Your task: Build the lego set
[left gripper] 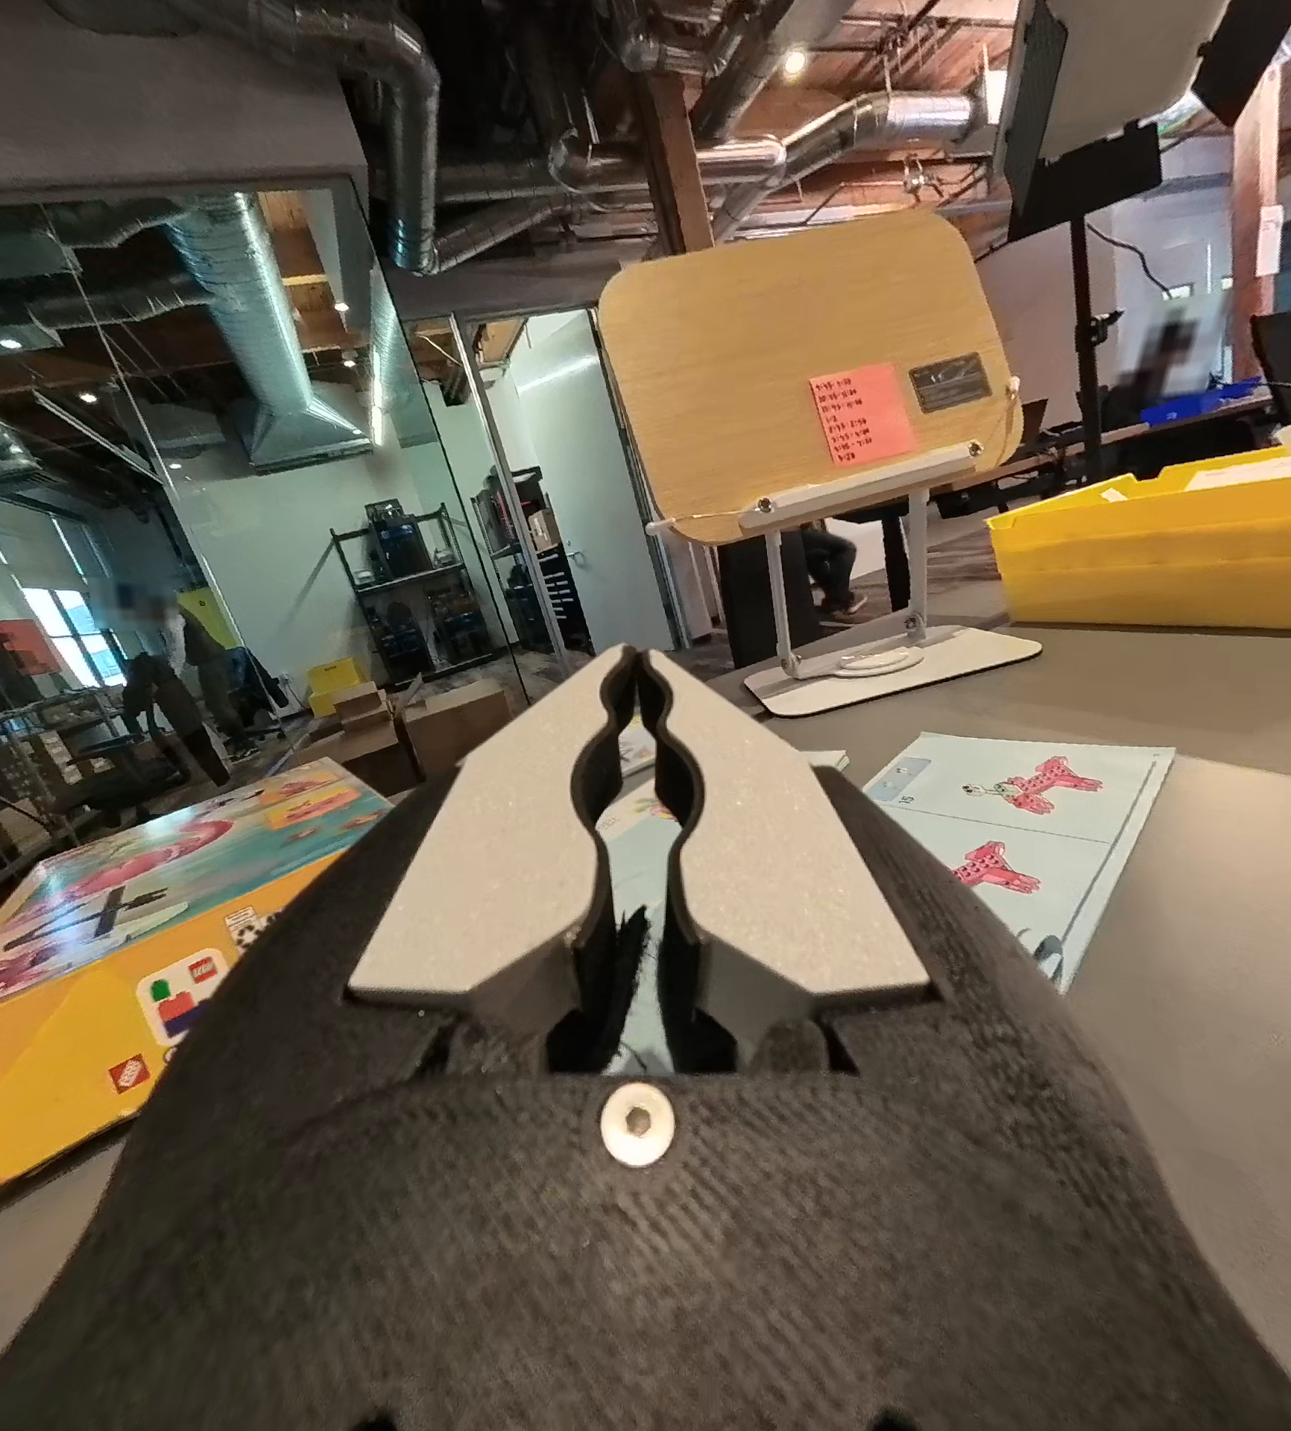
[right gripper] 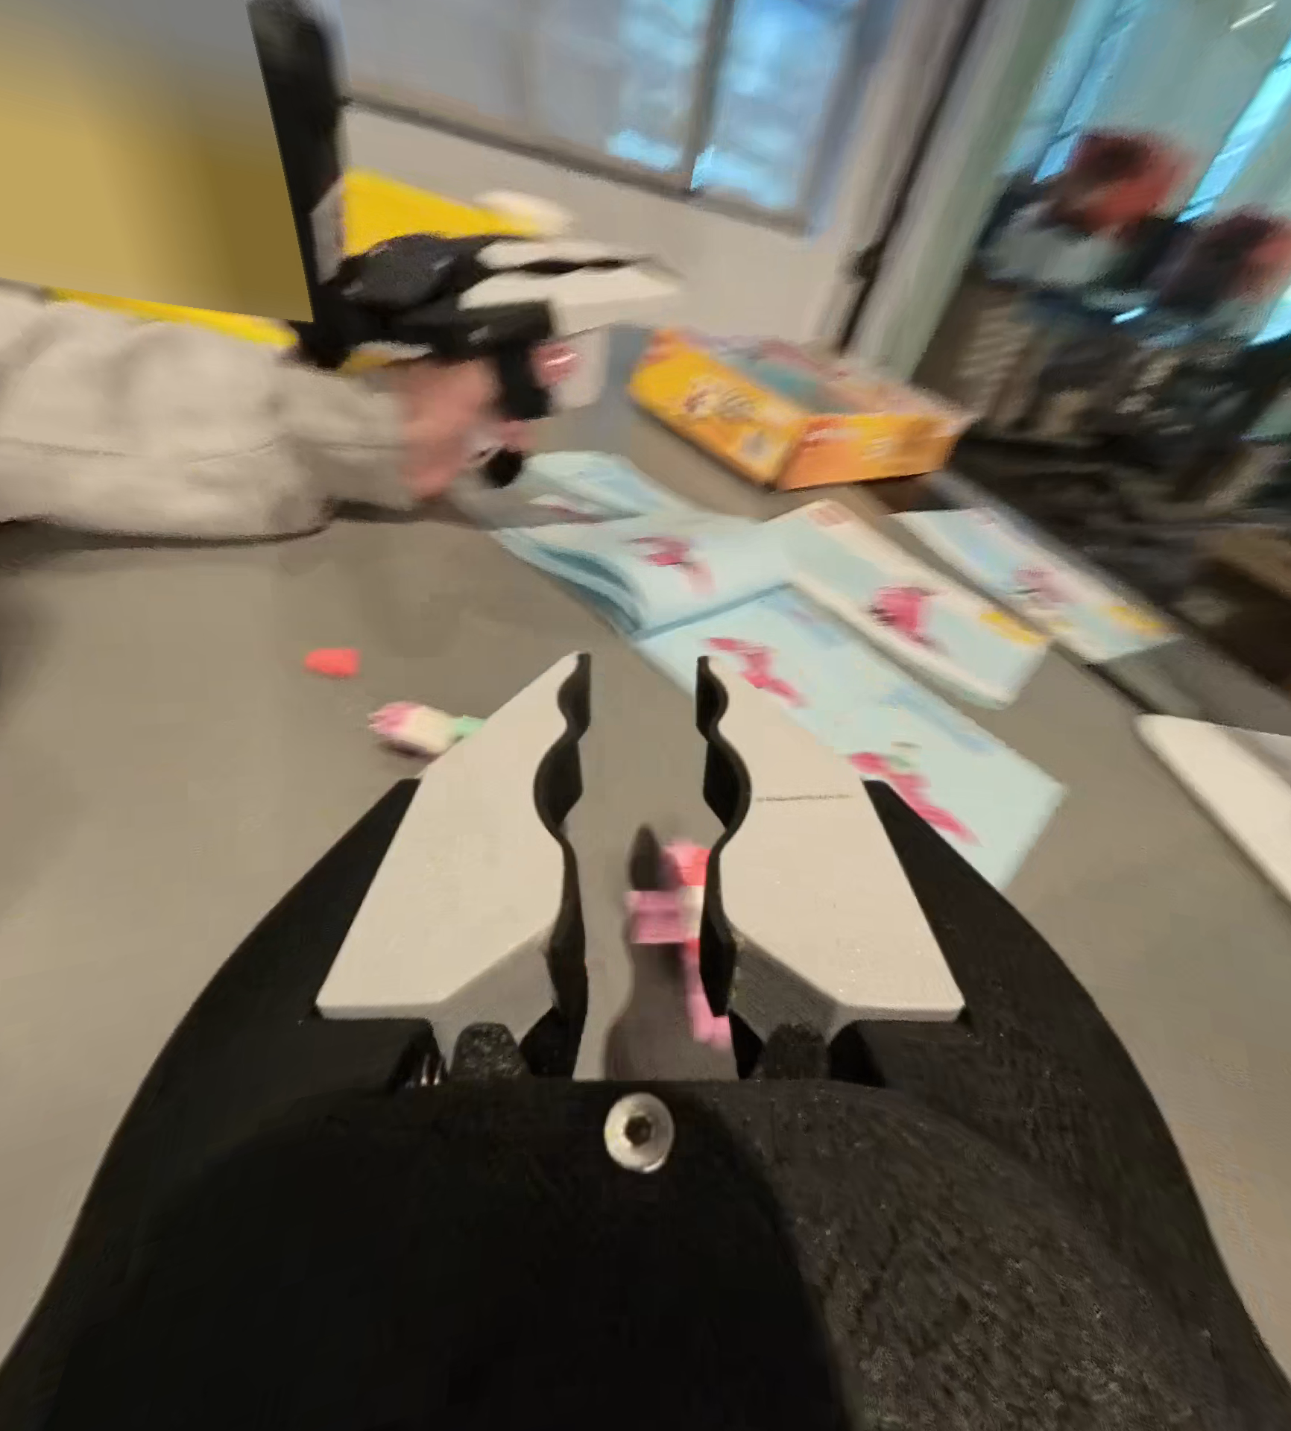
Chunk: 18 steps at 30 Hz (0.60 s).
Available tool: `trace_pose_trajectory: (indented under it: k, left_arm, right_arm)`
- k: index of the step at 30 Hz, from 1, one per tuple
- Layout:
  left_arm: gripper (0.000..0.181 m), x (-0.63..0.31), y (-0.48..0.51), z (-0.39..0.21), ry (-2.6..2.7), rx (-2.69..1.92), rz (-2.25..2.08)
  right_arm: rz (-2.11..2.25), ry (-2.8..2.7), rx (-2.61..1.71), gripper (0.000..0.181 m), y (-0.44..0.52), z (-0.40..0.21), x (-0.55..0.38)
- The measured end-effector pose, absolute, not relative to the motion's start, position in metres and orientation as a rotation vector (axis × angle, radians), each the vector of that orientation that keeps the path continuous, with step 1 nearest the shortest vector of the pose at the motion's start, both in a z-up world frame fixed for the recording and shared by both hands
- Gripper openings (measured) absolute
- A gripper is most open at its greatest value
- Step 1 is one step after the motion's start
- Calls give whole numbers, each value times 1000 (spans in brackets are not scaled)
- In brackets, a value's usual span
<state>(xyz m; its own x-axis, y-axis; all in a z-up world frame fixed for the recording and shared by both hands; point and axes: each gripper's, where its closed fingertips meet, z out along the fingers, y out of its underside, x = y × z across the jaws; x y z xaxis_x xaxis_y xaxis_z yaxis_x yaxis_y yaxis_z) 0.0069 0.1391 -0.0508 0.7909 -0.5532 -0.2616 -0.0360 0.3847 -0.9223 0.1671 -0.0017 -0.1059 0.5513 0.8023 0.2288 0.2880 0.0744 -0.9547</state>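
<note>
Pink lego piece (right gripper: pixel 666 906) sits on the desk (right gripper: pixel 201 890) low-centre in the right wrist view, seen through the gap of the right gripper (right gripper: pixel 642 674), nearer its right-hand finger. Right jaws apart, holding nothing. Piece looks to run lengthwise along the fingers, but motion blur makes that uncertain. Left gripper (left gripper: pixel 638 658) has jaws together at the tips; a clamped piece isn't visible. In the right view it's held up at upper left, well apart from the piece. Right gripper is nearer, so I'd expect it to take the pick. Two loose bits (right gripper: pixel 418 728) lie left of the jaws.
</note>
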Motion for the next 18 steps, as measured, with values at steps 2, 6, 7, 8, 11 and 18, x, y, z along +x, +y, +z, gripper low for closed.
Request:
trace_pose_trajectory:
  k: [2,6,7,8,11,18]
  left_arm:
    - [0,6,140,-51,591,-1148,-363]
    - [0,2,142,-50,564,-1154,-377]
    - [0,1,142,-50,556,-1154,-375]
    - [0,-1,143,-48,547,-1149,-366]
    - [0,-13,139,-35,500,-1088,-319]
    - [0,-25,144,-35,436,-1109,-345]
  right_arm:
    - [534,-1104,-1589,34,-17,-128,146]
    - [695,-1233,-1771,46,-37,-162,127]
    - [698,-1246,-1802,46,-38,-169,127]
    - [680,-1256,-1829,46,-38,-175,129]
    - [640,-1246,-1877,43,-34,-182,133]
    - [612,-1225,-1949,38,-31,-190,136]
